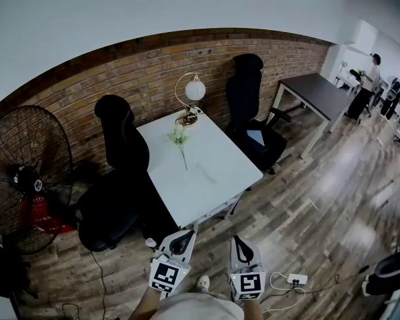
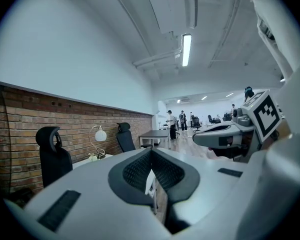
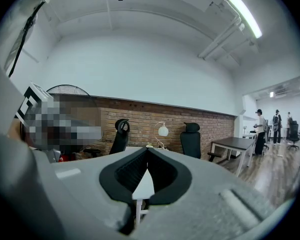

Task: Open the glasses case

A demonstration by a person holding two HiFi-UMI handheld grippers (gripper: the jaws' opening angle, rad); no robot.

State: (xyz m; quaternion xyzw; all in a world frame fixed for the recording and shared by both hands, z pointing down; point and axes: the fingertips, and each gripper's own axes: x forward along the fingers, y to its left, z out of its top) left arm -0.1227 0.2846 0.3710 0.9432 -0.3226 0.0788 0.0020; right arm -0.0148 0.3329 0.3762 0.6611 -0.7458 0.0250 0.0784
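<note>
Brick wall [image 1: 153, 72] backs a white desk [image 1: 200, 200] standing on a wood floor [image 1: 320, 199]. At the desk's far end, by the wall, stands a lamp [image 1: 190, 92]. A flower [image 1: 180, 142] lies along the desk's middle. The case [image 1: 206, 173] lies on the desk just right of the flower's stem; it is a pale oblong too small to tell whether its lid is up. A chair [image 1: 123, 139] stands at the desk's left side and a second chair [image 1: 250, 105] at its right, with a fan [image 1: 25, 179] further left. Off the desk's near end, well apart from the case, the left gripper [image 1: 185, 235] and right gripper [image 1: 238, 242] point toward the desk. Each has its jaws pressed together with nothing between them.
</note>
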